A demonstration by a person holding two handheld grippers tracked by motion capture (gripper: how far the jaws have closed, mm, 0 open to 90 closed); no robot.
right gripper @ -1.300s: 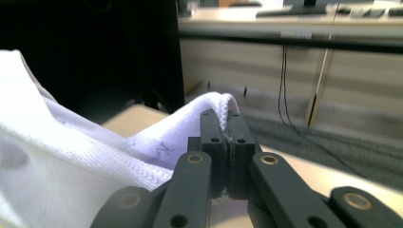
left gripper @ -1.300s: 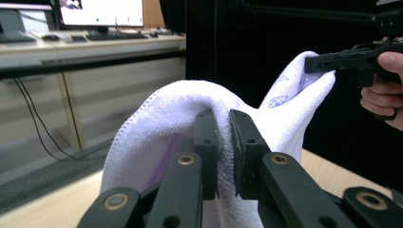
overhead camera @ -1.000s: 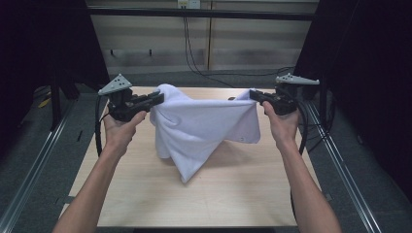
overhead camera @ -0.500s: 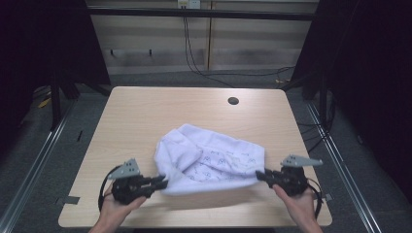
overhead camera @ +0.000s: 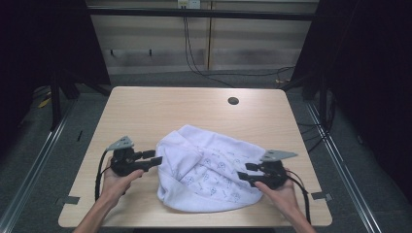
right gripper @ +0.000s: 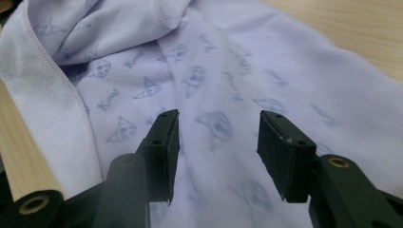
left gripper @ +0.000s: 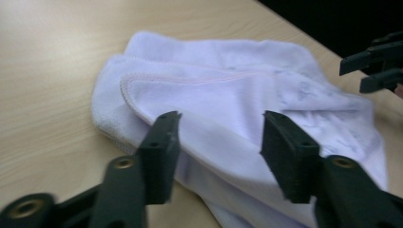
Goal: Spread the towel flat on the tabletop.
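Note:
A white towel [overhead camera: 209, 170] with a faint blue print lies crumpled on the near half of the wooden table [overhead camera: 160, 111]. My left gripper [overhead camera: 156, 160] is at the towel's left edge, open, with nothing between its jaws. In the left gripper view the towel [left gripper: 228, 104] lies just ahead of the open left gripper [left gripper: 218, 142]. My right gripper [overhead camera: 241, 174] rests over the towel's right side, also open. In the right gripper view the printed cloth [right gripper: 223, 80] spreads under the open right gripper [right gripper: 218, 142].
A round cable hole [overhead camera: 233, 101] sits near the table's far edge. Metal frame rails [overhead camera: 48, 141] run along both sides of the table. Cables [overhead camera: 204, 68] hang against the back wall. The other gripper [left gripper: 375, 61] shows at the far right of the left gripper view.
A second ago both grippers held the towel stretched in the air at the far side. They brought it down to the near side, laid it on the table and let go.

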